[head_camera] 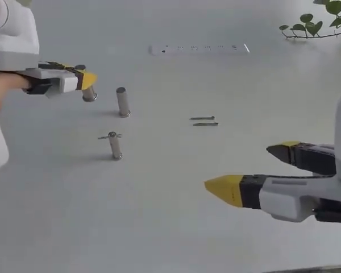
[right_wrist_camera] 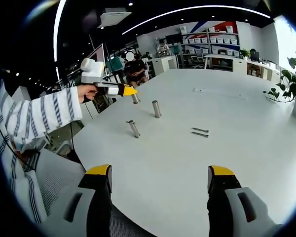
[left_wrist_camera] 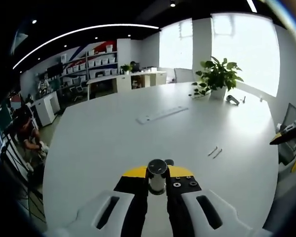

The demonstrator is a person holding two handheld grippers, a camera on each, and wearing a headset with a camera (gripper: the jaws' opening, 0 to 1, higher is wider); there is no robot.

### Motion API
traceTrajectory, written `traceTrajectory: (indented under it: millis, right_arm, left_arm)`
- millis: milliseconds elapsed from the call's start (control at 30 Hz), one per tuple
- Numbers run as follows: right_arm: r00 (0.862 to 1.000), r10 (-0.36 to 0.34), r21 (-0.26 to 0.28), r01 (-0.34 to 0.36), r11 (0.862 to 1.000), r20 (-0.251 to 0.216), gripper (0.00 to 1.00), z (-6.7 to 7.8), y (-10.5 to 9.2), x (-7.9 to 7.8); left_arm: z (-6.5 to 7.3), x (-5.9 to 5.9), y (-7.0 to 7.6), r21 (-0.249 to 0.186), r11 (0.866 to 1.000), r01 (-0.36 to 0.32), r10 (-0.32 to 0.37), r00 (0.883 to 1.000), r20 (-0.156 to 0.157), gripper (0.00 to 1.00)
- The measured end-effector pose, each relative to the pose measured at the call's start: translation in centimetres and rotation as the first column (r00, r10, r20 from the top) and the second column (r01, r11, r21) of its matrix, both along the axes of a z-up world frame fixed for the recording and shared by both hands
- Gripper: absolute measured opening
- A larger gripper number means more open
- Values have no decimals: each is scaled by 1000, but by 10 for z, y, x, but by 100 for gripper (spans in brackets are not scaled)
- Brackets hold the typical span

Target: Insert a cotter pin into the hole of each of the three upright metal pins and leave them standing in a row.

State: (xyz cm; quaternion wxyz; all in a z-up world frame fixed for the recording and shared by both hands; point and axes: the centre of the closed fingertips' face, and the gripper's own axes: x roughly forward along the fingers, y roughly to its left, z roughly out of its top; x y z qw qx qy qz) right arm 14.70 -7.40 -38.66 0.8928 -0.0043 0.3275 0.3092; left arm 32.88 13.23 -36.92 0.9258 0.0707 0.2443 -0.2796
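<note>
Three upright metal pins stand on the white table. The near pin has a cotter pin through its top hole. A second pin stands bare behind it. My left gripper is shut on the third pin at the far left; in the left gripper view that pin sits between the yellow-tipped jaws. Two loose cotter pins lie side by side mid-table. My right gripper hovers open at the near right, with nothing between its fingertips.
A white power strip lies at the far side of the table. A potted plant reaches in at the far right corner. A striped sleeve holds the left gripper. Bare tabletop stretches between the grippers.
</note>
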Motion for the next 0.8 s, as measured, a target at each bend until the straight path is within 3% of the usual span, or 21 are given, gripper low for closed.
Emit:
traceTrajectory:
  millis: [267, 467, 567, 800]
  right_arm:
    - [1000, 24, -5, -24, 1000, 10, 77, 2, 2, -2]
    - [999, 21, 9, -22, 1000, 25, 78, 5, 1, 0]
    - [999, 17, 21, -17, 1000, 31, 78, 7, 1, 0]
    - [999, 20, 17, -21, 1000, 25, 78, 5, 0, -3]
  left_arm:
    - [17, -20, -24, -20, 999, 43, -42, 999, 24, 9]
    - [20, -35, -45, -28, 996, 85, -84, 996, 9, 9]
    - [21, -44, -57, -4, 992, 130, -129, 991, 30, 9]
    - [19, -54, -77, -18, 984, 175, -174, 984, 24, 9]
